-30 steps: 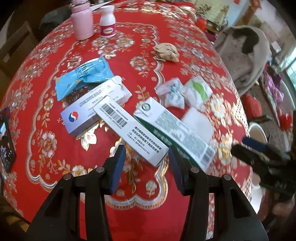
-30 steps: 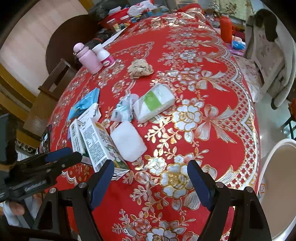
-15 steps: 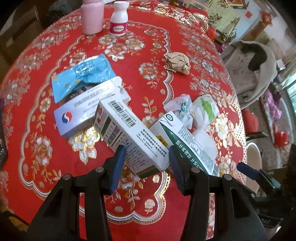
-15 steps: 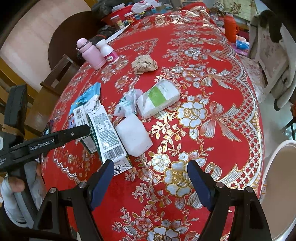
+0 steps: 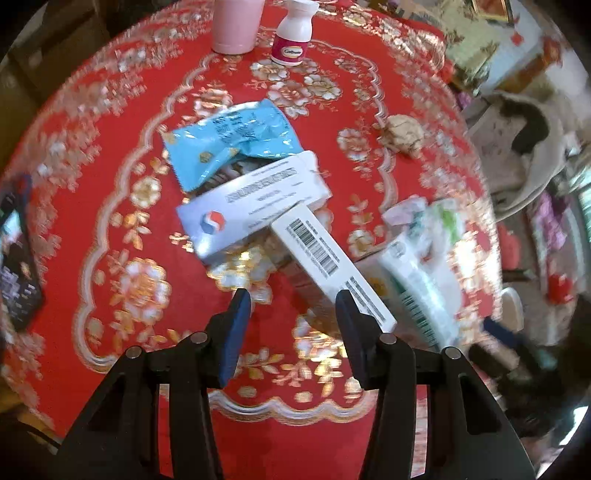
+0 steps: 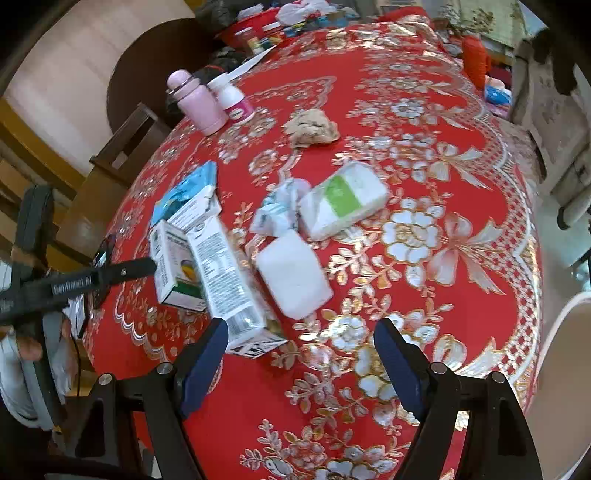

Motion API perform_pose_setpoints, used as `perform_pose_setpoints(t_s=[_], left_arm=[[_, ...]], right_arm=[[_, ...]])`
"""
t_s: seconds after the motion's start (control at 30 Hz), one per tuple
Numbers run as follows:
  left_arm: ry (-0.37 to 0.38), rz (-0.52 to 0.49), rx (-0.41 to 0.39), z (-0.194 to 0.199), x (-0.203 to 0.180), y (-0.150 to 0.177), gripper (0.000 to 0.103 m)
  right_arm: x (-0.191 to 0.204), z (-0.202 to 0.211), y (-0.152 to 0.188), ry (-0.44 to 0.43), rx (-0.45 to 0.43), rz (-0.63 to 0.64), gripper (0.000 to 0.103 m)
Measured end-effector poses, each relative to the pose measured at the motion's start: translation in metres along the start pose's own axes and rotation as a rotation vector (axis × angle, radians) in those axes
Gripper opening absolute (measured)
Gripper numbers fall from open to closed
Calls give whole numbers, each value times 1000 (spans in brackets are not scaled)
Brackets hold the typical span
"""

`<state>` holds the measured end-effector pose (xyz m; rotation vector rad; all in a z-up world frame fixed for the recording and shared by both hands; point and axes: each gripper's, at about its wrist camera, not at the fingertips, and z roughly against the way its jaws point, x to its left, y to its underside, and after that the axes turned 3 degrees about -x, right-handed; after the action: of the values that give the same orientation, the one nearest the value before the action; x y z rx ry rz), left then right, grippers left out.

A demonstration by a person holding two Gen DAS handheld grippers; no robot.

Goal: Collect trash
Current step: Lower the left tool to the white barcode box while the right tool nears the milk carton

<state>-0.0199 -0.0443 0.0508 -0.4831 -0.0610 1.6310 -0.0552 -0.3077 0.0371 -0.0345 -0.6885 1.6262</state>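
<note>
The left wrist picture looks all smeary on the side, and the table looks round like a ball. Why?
Left wrist view: motion blur smears the green-and-white box and right edge, while the barcode box stays readable. Both views: the fisheye lens bulges the red tablecloth and darkens the corners. Right wrist view: sharper, with only slight blur.

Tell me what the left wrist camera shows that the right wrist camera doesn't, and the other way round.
Only the left wrist view shows the barcode face of the long white cardboard box lying between its open jaws. Only the right wrist view shows the plain white rectangular pad and the orange container at the far table edge. Both show the pink bottle, the crumpled blue foil wrapper and the crumpled brown paper ball.
</note>
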Motion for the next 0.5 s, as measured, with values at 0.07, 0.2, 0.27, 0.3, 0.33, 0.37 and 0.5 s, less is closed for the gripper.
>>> perform_pose_setpoints(t_s=[0.07,0.2,0.27,0.3,0.33,0.37,0.5], left_arm=[[16,-5,-11,2,-4,1,46],[27,-8,-23,4,-10,1,46],[34,16,-34,8,-7,-1,46],[37,23,-39,8,-6,-2,46],[39,31,-44,10,-5,-3,46],[37,38,-49,11,-4,-5,46],[27,53,-56,11,-4,-7,46]], right_arm=[[10,-3,0,-19,2,28,79],[22,-7,1,-32,7,78,79],[32,-9,3,-28,2,126,78],[38,-10,4,-26,-9,158,75],[43,-12,5,-28,-12,178,70],[45,-14,5,-29,-12,190,68],[58,-39,-2,18,5,257,57]])
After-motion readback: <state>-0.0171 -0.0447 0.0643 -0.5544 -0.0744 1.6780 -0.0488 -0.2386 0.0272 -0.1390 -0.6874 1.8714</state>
